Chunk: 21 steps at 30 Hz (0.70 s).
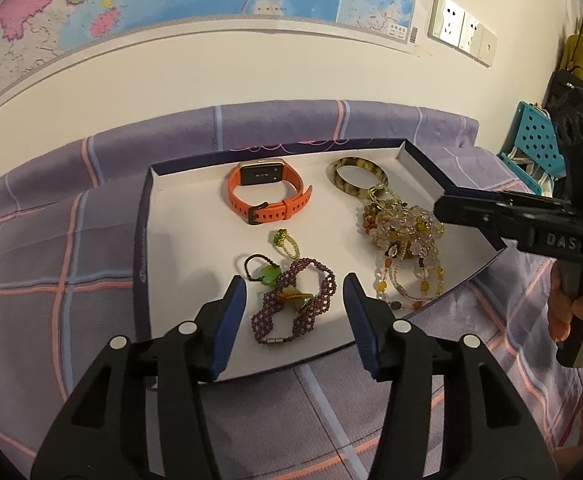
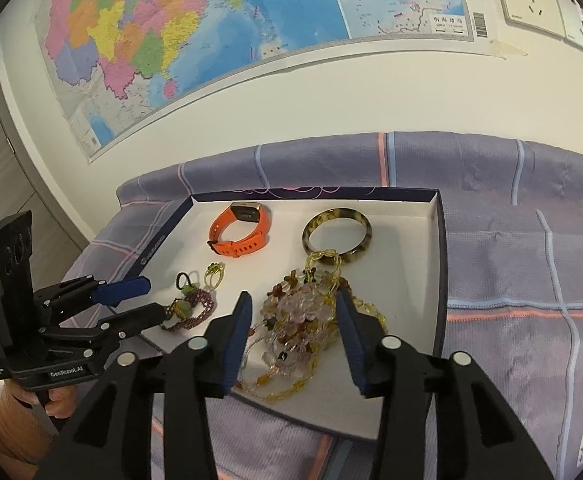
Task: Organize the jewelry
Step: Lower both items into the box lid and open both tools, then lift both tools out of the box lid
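Already every piece of jewelry in view lay inside the shallow white-floored box lid with dark blue walls (image 1: pixel 147 240), which sat on a bed covered in purple plaid cloth (image 1: pixel 51 240); nothing lay on the cloth itself. By my reading the gathering was done, and only untangling or neater spacing was left.

Against the lid's far wall rested the orange rubber-strapped smartwatch (image 1: pixel 267 194), with the mottled brown-and-yellow bangle (image 1: pixel 360 178) beside it. A small green beaded ring (image 1: pixel 285 242) lay near the lid's middle.

The left claw (image 1: pixel 294 302) stood open over the lid's near edge, gripping nothing; the purple beaded bracelet with green stone charms (image 1: pixel 295 304) lay in a loose heap on the lid floor between its blue pads, touched by neither.

The right claw (image 2: pixel 291 320) was likewise open and empty, poised above the tangled pile of clear, amber and pink bead necklaces (image 2: pixel 303 320), whose strands reached the bangle and trailed toward the lid's near wall.
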{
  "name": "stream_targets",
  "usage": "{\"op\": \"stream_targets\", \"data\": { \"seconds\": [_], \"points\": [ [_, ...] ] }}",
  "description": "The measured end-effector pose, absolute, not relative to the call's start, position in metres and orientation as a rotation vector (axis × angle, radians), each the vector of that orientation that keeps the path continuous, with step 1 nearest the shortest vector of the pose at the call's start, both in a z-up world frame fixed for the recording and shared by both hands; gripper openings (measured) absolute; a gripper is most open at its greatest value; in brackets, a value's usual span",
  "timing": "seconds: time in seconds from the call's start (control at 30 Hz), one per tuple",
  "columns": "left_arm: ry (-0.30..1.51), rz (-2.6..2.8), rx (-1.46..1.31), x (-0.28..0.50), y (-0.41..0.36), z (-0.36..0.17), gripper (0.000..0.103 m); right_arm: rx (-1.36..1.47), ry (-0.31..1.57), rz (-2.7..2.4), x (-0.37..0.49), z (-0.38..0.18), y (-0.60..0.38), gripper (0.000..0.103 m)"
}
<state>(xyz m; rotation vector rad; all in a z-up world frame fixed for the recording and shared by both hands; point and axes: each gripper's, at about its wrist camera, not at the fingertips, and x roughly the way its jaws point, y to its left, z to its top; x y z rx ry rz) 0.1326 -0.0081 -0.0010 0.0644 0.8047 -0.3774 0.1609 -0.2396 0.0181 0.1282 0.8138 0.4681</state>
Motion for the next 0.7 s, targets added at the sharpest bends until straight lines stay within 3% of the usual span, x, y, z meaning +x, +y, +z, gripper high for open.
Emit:
{"op": "stream_targets", "data": {
  "seconds": [0.07,0.13,0.17,0.2,0.27,0.3,0.37,0.4,0.7],
  "points": [
    [0.803,-0.372,0.059,0.129,-0.007,-0.001,0.059,0.127,0.812,0.468,0.157,0.019,-0.239,0.044],
    [0.796,-0.357,0.059,0.126,-0.006,0.0,0.061,0.105,0.798,0.457,0.151,0.021,-0.237,0.055],
    [0.795,-0.357,0.061,0.124,-0.006,0.0,0.062,0.097,0.792,0.454,0.147,0.021,-0.236,0.065],
    [0.795,-0.351,0.059,0.122,-0.006,0.001,0.066,0.09,0.783,0.449,0.142,0.022,-0.234,0.066],
    [0.777,-0.323,0.062,0.115,-0.006,0.003,0.081,0.067,0.773,0.461,0.133,0.023,-0.229,0.068],
    [0.769,-0.308,0.063,0.112,-0.006,0.005,0.097,0.05,0.766,0.458,0.126,0.024,-0.226,0.076],
    [0.749,-0.277,0.061,0.105,-0.005,0.008,0.097,0.029,0.742,0.453,0.113,0.025,-0.221,0.093],
    [0.746,-0.273,0.06,0.102,-0.005,0.009,0.097,0.024,0.728,0.445,0.107,0.025,-0.221,0.096],
    [0.734,-0.204,0.067,0.072,-0.002,0.012,0.097,0.012,0.725,0.389,0.07,0.02,-0.215,0.096]
  ]
}}
